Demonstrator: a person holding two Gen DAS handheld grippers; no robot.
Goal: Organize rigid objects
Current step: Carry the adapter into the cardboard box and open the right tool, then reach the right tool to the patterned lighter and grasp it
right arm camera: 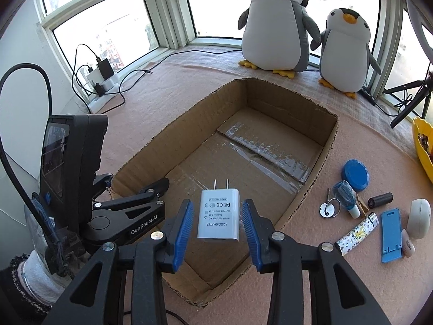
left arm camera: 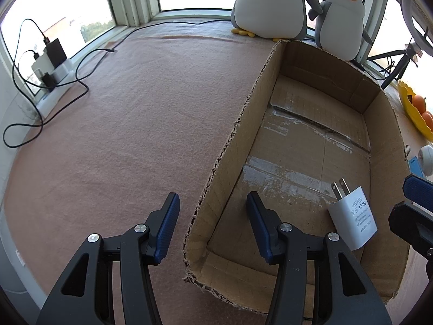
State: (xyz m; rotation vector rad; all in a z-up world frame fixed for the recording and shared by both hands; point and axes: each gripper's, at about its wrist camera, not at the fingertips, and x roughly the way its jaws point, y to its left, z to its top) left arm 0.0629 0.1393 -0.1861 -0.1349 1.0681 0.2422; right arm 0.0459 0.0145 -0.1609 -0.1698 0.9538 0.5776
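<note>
An open cardboard box point(right arm camera: 284, 108) lies on the pink felt mat. A white AC adapter point(right arm camera: 219, 216), prongs pointing away, sits between the blue pads of my right gripper point(right arm camera: 217, 205). There is a small gap on each side of it, so the jaws are open and not pressing on it. In the left wrist view the adapter point(left arm camera: 353, 216) is inside the box near its right wall point(left arm camera: 389, 140). My left gripper point(left arm camera: 212, 197) stands open, straddling the box's left wall point(left arm camera: 243, 108) without touching it. Whether the adapter rests on the box floor I cannot tell.
Small items lie on the mat right of the box: a blue lid point(right arm camera: 356, 174), keys point(right arm camera: 328, 208), a patterned lighter point(right arm camera: 357, 233), a blue phone stand point(right arm camera: 391, 235), a black cylinder point(right arm camera: 380, 200). Two plush penguins point(right arm camera: 276, 27) stand behind. A power strip with cables point(right arm camera: 104, 81) is far left.
</note>
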